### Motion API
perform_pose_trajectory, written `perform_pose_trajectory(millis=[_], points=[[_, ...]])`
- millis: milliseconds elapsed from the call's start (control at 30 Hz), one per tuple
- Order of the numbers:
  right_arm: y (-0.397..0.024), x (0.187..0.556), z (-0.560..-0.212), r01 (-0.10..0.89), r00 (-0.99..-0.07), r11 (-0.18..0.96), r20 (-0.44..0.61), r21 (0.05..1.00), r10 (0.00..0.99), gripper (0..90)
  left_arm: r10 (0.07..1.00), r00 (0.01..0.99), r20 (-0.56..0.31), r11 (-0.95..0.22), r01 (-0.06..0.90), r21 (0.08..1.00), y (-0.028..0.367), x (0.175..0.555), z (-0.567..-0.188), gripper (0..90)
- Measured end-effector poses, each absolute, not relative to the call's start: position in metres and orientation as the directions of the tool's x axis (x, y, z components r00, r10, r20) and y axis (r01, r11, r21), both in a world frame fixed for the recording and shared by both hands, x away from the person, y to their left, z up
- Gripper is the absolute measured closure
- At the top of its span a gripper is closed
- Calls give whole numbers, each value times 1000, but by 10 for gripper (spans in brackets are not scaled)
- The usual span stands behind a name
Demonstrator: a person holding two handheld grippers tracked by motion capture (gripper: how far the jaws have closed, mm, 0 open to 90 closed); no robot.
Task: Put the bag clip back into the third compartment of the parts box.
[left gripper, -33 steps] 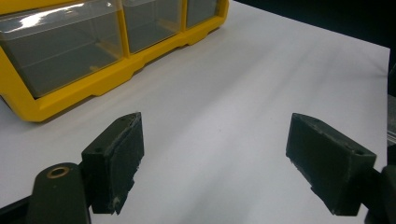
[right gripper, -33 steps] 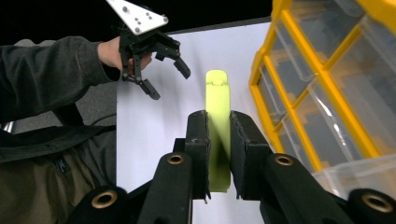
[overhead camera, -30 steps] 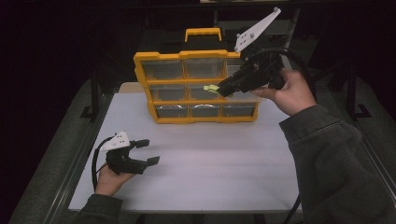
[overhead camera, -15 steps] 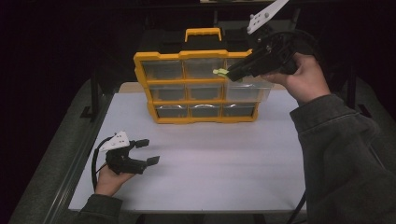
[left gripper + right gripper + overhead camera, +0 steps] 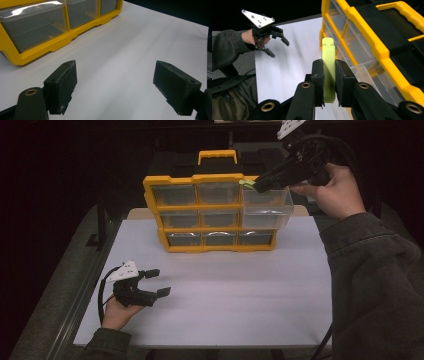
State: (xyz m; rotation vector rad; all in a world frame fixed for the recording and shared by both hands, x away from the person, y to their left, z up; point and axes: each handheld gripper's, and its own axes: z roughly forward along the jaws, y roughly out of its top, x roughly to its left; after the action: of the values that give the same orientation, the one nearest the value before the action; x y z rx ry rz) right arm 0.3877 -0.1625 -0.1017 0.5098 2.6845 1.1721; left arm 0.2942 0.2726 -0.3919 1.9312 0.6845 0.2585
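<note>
A yellow organizer [image 5: 210, 215] with clear drawers stands upright at the back of the white table [image 5: 225, 285]. Its top right drawer [image 5: 267, 207] is pulled out toward me. My right gripper [image 5: 260, 182] hovers just above that drawer's near edge, shut on a flat yellow-green strip [image 5: 246, 183]. In the right gripper view the strip [image 5: 328, 67] sticks out past the black pads [image 5: 318, 72] beside the organizer [image 5: 382, 47]. My left gripper [image 5: 157, 282] rests on the table at the near left, open with nothing between its fingers [image 5: 62, 85].
The organizer's bottom row of drawers [image 5: 37, 27] lies ahead of the left gripper. Bare white table stretches between the organizer and the near edge. A dark metal frame [image 5: 102, 220] runs along the table's left side.
My right gripper has risen and moved right with the yellow-green strip, from the middle row of drawers to the top right drawer. The left gripper has stayed put.
</note>
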Motion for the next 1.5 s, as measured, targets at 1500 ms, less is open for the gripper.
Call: perform_pose_trajectory(millis=[1500], points=[[-211,418,-128,361,-862,583,22,727,507,768,564,815,-133,-297,350,888,272,294,-392,189]])
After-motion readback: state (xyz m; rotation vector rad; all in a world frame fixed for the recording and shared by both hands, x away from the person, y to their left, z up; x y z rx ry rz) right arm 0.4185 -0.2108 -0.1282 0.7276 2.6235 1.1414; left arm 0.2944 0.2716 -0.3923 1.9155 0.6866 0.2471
